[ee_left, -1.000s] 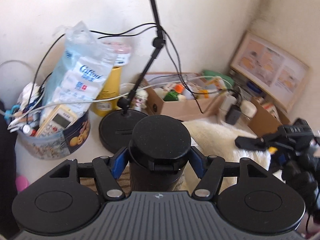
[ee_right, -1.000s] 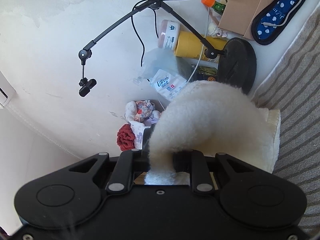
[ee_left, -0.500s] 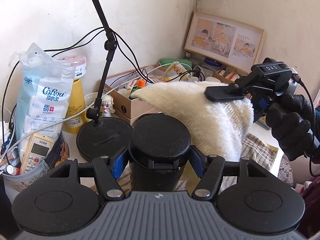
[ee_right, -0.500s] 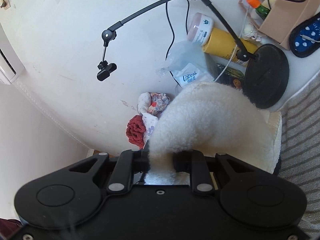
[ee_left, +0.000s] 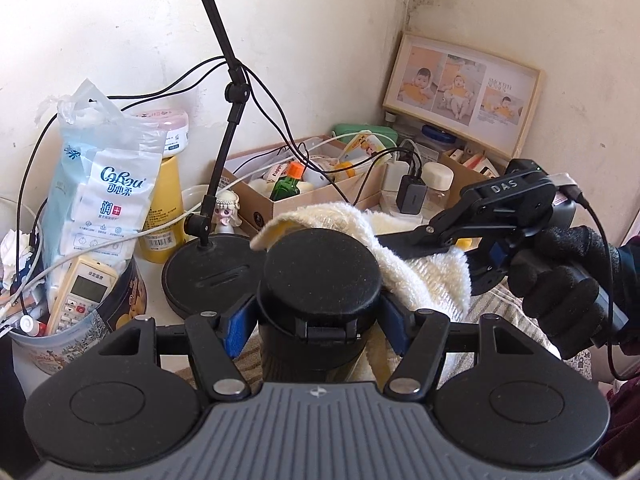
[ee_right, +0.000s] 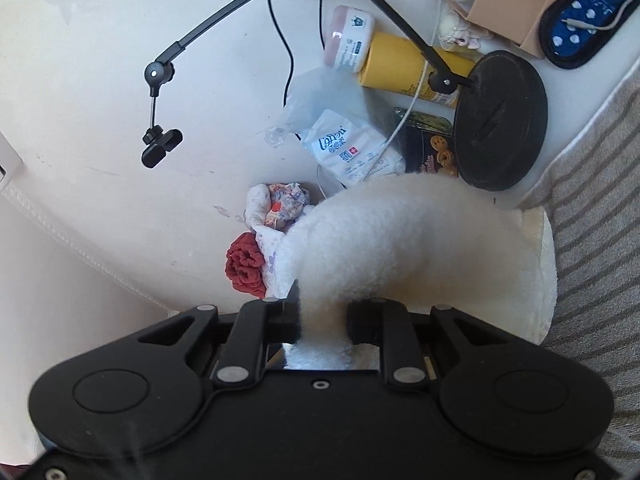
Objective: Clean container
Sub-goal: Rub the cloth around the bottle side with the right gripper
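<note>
The left gripper (ee_left: 318,326) is holding a black container (ee_left: 320,300) with a round flip lid. Its blue fingers (ee_left: 236,326) are squeezing the container on both sides, just under the lid. The container is standing up straight in the middle of the left wrist view, close to the camera.

The right gripper (ee_right: 322,320) is holding a fluffy white cloth (ee_right: 420,248). Its fingers are clenched tight on a bunched-up bit of the cloth. In the left wrist view, a hand in a black glove (ee_left: 560,284) is holding the right gripper (ee_left: 404,246), which is reaching in from the right. The cloth (ee_left: 404,268) is lying against the right side and back of the container, right by the lid. A corner of the cloth is poking up behind the lid.

Behind the container, a black stand with a round base (ee_left: 208,276) is sitting on the tabletop (ee_left: 154,272). A yellow bottle (ee_left: 164,208), a pack of tissues (ee_left: 108,196) and a cookie tin (ee_left: 80,320) with a white remote (ee_left: 82,292) in it are crowding the left side. A cardboard box (ee_left: 304,196) full of small things is sitting further back. A photo frame (ee_left: 460,92) is leaning in the corner of the wall. A striped cloth (ee_right: 592,264) is covering the surface under the container.
</note>
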Demonstrator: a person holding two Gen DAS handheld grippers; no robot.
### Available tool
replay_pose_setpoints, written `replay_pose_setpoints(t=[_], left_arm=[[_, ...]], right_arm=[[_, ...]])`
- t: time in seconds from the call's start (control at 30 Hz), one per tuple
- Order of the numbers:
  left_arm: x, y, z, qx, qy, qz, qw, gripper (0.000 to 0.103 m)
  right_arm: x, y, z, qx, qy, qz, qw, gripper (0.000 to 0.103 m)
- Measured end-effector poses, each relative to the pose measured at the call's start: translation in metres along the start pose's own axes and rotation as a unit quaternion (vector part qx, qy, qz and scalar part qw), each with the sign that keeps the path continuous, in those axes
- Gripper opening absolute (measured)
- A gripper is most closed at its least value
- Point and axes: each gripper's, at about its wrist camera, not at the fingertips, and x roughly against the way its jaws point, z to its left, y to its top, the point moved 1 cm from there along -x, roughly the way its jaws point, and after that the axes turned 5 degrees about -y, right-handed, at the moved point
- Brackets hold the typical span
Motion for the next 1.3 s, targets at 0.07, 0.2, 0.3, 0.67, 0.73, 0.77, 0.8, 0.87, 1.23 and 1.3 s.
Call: replay_pose_setpoints(t=[0.07,0.2,0.3,0.67,0.73,0.77,0.8,0.87,1.23,1.3], left_arm=[[0.0,0.0,0.0,0.0,0.0,0.0,1.0,0.064],[0.0,0.0,0.0,0.0,0.001,0.0,1.0,0.064],[0.0,0.0,-0.002,-0.001,0.002,0.0,1.0,0.064],[0.001,-0.002,-0.005,0.0,0.006,0.0,1.0,0.064],[0.002,-0.002,-0.005,0.001,0.007,0.0,1.0,0.064],[0.002,-0.002,-0.005,0.002,0.007,0.0,1.0,0.064],[0.002,-0.002,-0.005,0.002,0.007,0.0,1.0,0.064],[0.002,-0.002,-0.006,0.002,0.008,0.0,1.0,0.064],[0.002,-0.002,-0.009,0.001,0.012,0.0,0.9999,0.064],[0.002,-0.002,-0.009,0.001,0.013,-0.001,0.9999,0.064]], right_arm=[[0.0,0.0,-0.004,-0.006,-0.008,-0.002,1.0,0.018],[-0.002,0.0,-0.012,-0.007,-0.037,0.001,0.999,0.018],[-0.004,0.0,-0.017,-0.008,-0.056,0.003,0.998,0.018],[-0.02,0.002,-0.047,-0.015,-0.122,0.023,0.992,0.018],[-0.022,0.002,-0.054,-0.024,-0.128,0.025,0.991,0.018],[-0.023,0.002,-0.058,-0.028,-0.132,0.026,0.991,0.018],[-0.024,0.001,-0.062,-0.032,-0.135,0.027,0.99,0.018],[-0.026,0.001,-0.07,-0.038,-0.144,0.029,0.988,0.018],[-0.043,-0.001,-0.088,0.01,-0.236,0.046,0.971,0.015],[-0.044,0.0,-0.09,0.006,-0.236,0.047,0.97,0.015]])
